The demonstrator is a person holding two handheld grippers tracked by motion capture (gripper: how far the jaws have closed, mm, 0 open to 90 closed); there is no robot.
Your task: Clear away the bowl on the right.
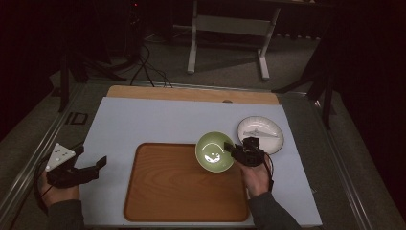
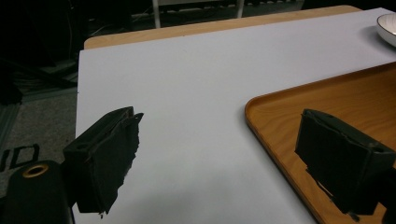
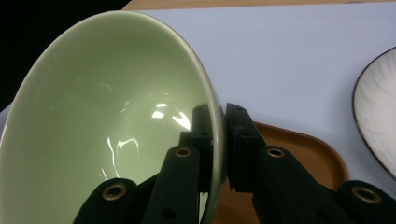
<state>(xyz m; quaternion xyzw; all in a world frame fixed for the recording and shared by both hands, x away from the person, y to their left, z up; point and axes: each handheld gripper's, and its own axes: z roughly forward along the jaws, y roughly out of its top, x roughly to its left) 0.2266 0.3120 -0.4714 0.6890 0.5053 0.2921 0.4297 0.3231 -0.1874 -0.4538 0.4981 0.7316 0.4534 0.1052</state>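
Nearest me, the person's right gripper (image 1: 235, 151) has its jaws clamped on the rim of the green bowl (image 1: 214, 151), one pad inside the wall and one outside, as the right gripper view makes plain (image 3: 217, 149). The bowl is tilted and seems lifted, over the far right corner of the wooden tray (image 1: 167, 191). The left gripper (image 1: 93, 166) hangs at the mat's left edge, jaws wide apart with nothing between them; in its own view (image 2: 219, 158) they frame bare mat and the tray's near left rim.

The work looks to be setting the bowl on the tray. To do that well I would level the bowl first, since a pinch on one side of the rim lets it swing, then bring it further over the tray's middle so the foot does not land on the raised rim, lower it until it sits flat, and only then let the jaws part. A glazed wall is slick, so the grip should not slacken on the way down.

Beyond the bowl, a white plate (image 1: 261, 134) sits on the mat near its right edge, just off the tray. The pale mat (image 1: 143, 120) covers most of the tabletop, leaving a strip of wood along the far edge. Behind that the room is dim: grey floor, cables (image 1: 143, 67) and a white table frame (image 1: 230, 28).
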